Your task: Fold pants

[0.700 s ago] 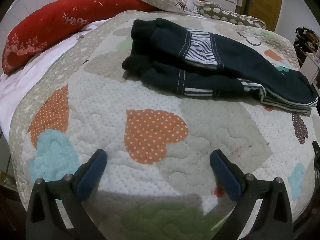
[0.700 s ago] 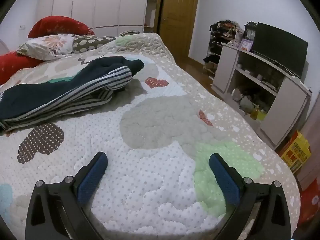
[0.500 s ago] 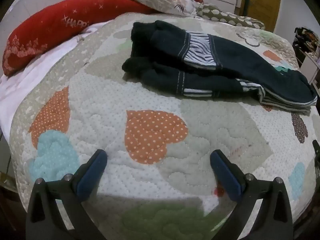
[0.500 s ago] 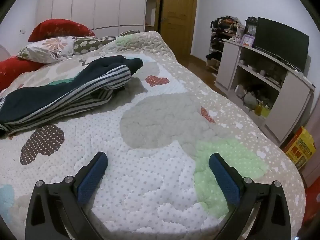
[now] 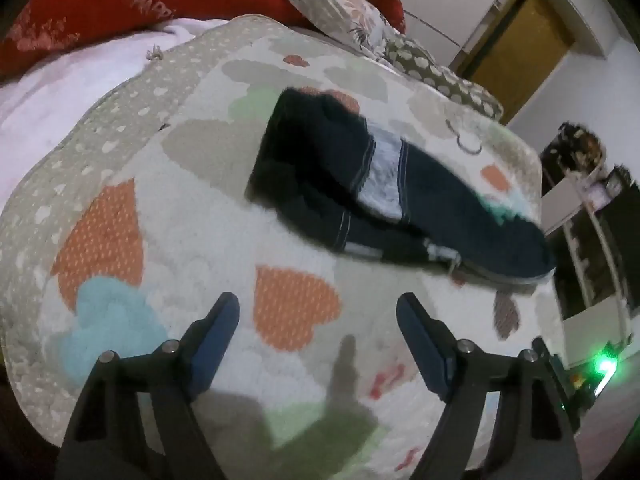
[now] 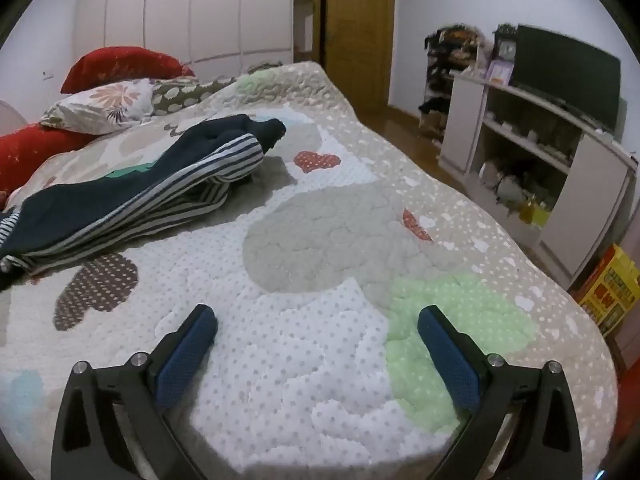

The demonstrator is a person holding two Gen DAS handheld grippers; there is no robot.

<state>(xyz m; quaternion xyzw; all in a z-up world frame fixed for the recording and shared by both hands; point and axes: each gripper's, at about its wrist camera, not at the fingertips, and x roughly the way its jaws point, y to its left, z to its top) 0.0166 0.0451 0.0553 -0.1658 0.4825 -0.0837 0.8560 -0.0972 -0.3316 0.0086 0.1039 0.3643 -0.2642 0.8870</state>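
Dark navy pants [image 5: 400, 196] with striped panels lie folded lengthwise across the quilted bedspread [image 5: 192, 216], well beyond my left gripper [image 5: 318, 312]. That gripper hangs open over an orange heart patch, nothing between its blue pads. In the right wrist view the same pants [image 6: 132, 192] lie at the left, striped lining showing, far from my right gripper [image 6: 318, 322]. The right gripper is wide open above white and green patches near the bed's front edge.
Red pillows [image 5: 120, 4] and patterned pillows [image 6: 100, 106] lie at the head of the bed. To the right stand a white shelf unit [image 6: 560, 184] with a dark screen [image 6: 568, 76], a yellow box [image 6: 610, 292] on the floor, and a wooden door [image 6: 356, 28].
The left wrist view has rolled and blurred, so the pants now run diagonally; its jaws stand a little narrower. The right view has drawn slightly back and shifted, its gripper still wide open.
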